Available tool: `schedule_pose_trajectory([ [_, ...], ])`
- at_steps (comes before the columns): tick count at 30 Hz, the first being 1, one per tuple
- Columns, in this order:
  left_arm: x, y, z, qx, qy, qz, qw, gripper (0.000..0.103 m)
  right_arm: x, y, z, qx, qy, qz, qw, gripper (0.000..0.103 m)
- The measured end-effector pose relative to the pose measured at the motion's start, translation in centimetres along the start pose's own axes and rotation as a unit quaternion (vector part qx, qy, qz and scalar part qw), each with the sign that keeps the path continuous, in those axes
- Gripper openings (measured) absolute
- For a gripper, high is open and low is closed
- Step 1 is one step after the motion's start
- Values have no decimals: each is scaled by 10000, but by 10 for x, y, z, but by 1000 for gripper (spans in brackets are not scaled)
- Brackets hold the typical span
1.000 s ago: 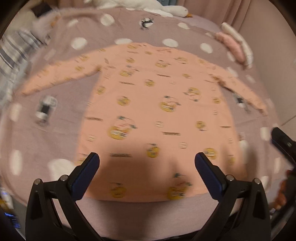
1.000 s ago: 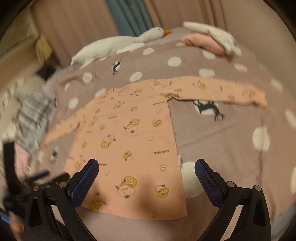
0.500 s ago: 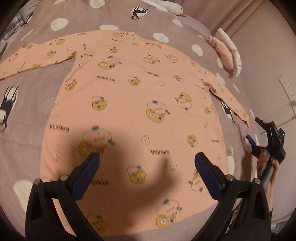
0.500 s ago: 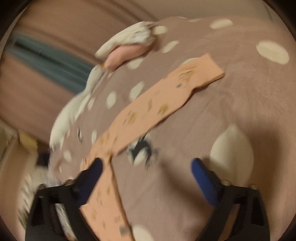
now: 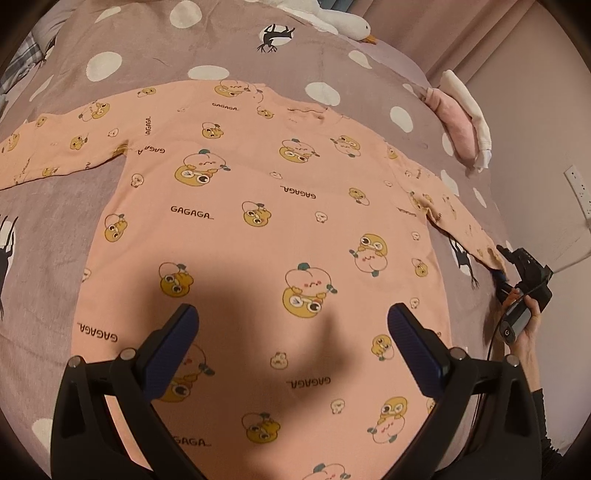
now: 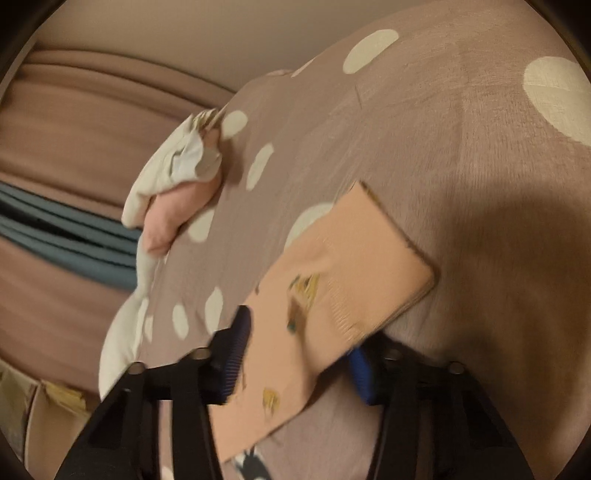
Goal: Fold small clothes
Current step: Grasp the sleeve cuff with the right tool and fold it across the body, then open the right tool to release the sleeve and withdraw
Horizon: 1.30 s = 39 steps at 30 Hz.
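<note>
Shirt (image 5: 258, 229) flat on bed (image 5: 55, 221). Left gripper (image 5: 291, 328) fingers spread above hem; right gripper (image 6: 299, 350) fingers closing around cuff (image 6: 369, 266) at 3 o'clock, pinch unclear.

A plush goose (image 5: 332, 18) and folded pink-and-white clothes (image 5: 461, 122) lie on the polka-dot bedspread (image 5: 229, 44).

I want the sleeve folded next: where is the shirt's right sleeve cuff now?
In the right wrist view, the cuff lies on the dotted bedspread, between the right gripper fingers.

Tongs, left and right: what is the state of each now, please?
Left tongs: open, empty, above the peach shirt.
Right tongs: just been closing around the sleeve cuff; grip cannot be told.
</note>
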<state>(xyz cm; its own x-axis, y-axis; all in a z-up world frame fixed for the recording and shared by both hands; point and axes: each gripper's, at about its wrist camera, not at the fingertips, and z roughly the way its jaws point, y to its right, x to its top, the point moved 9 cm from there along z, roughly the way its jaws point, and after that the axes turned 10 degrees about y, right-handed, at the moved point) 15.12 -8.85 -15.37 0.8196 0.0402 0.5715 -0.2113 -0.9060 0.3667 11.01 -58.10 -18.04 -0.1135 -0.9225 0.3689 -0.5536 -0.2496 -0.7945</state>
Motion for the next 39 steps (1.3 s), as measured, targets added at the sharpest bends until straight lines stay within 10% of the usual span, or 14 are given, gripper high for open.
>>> schedule_pose_trajectory([
  [3,0,-4,3,23,-57,-95,9999,100,2,6,3,-246,16,-157,9996,8],
  [9,2,-25,-2,243,-70,-240,9994,100,0,-51,-9,-57,-46,-1349,9908,4],
  [21,10,-81,-47,466,285,-782,9954,100,-151,-280,-47,1067,-529,-4318,8941,4],
  [28,11,-119,-78,584,583,-1048,9911,101,-309,-318,-28,1065,-878,-5656,8130,4],
  [31,10,-133,-84,670,640,-1103,9896,101,-371,-306,-13,874,-963,-6370,7598,4],
  [39,8,-163,-85,711,674,-1382,9855,101,-466,-263,5,512,-1386,-7497,6451,4],
])
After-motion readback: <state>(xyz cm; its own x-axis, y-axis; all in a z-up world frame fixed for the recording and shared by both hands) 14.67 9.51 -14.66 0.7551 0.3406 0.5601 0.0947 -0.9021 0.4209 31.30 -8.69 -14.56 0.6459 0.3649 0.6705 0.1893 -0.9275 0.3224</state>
